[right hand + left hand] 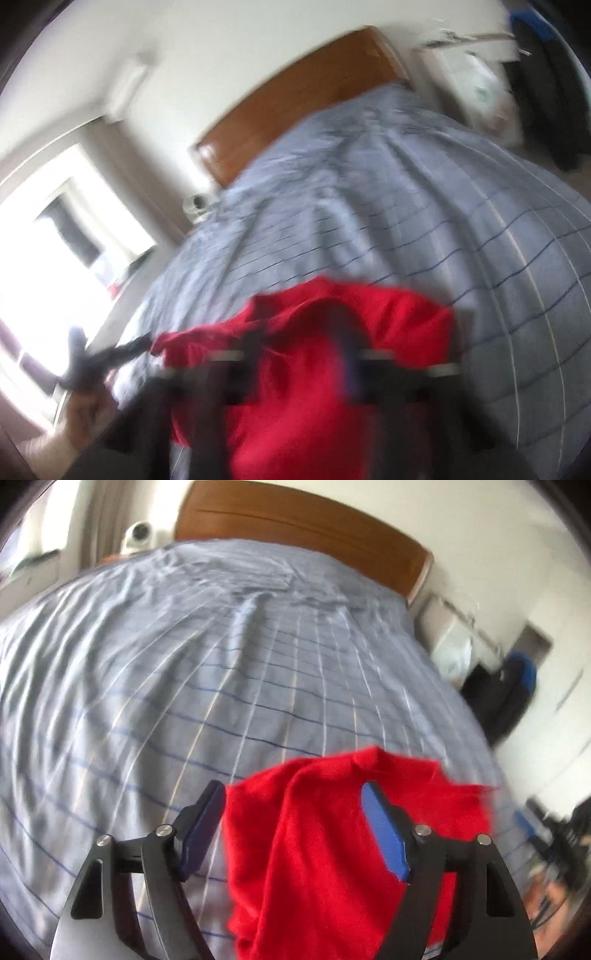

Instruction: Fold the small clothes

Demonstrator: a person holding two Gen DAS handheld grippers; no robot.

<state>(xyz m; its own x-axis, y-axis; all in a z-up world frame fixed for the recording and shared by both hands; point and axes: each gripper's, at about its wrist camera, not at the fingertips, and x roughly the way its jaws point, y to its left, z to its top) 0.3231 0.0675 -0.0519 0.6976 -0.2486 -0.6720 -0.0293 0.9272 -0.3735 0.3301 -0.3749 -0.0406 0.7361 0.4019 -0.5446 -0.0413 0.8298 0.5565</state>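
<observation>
A red garment (314, 849) lies bunched on the blue checked bed cover (184, 701) near the bed's front edge. My left gripper (293, 823) is open, its blue pads wide apart, with the red cloth lying between and under the fingers. In the right wrist view the red garment (314, 387) fills the lower middle. My right gripper (295, 354) is badly blurred by motion over the cloth; whether it is open or shut does not show. The left gripper (107, 354) and the hand holding it appear at the lower left.
A wooden headboard (295, 520) stands at the far end of the bed. A small white camera (138, 535) sits at the bed's far left. White boxes and dark bags (498, 686) stand on the floor at the right. A bright window (55, 258) is on the left.
</observation>
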